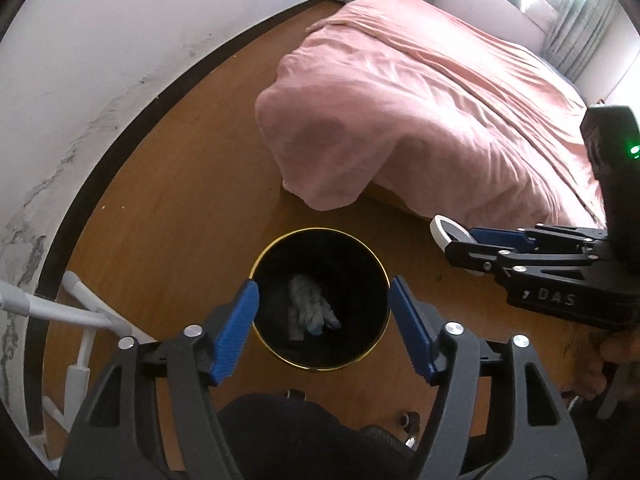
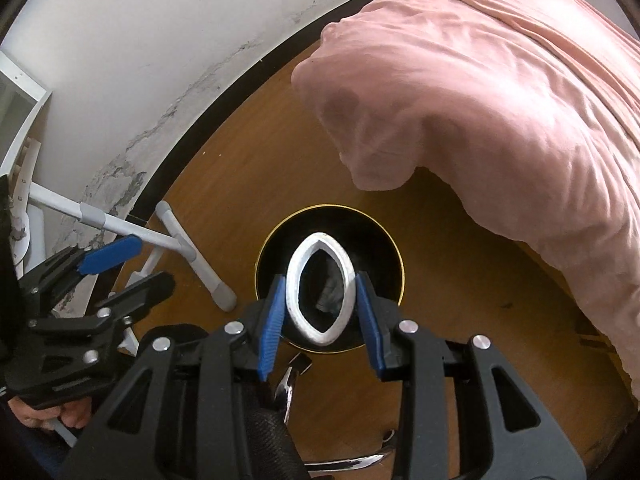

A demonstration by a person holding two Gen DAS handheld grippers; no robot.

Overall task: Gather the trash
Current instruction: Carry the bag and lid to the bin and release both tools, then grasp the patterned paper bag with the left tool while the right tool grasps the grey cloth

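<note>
Ring over the bin

The right gripper [image 2: 320,300] squeezes a light, bendy white ring [image 2: 321,288] above the bin [image 2: 394,256]; the left gripper [image 1: 323,326] is wide apart, empty.

A bed under a rumpled pink bedspread [image 1: 420,112] fills the right side, its corner drooping toward the wooden floor [image 1: 180,184]. A white wall [image 1: 100,40] with flaking paint meets a dark baseboard [image 2: 192,136]. A white tubular frame [image 2: 176,240] stands by the wall. Grey curtains [image 1: 576,40] hang beyond the bed.
</note>
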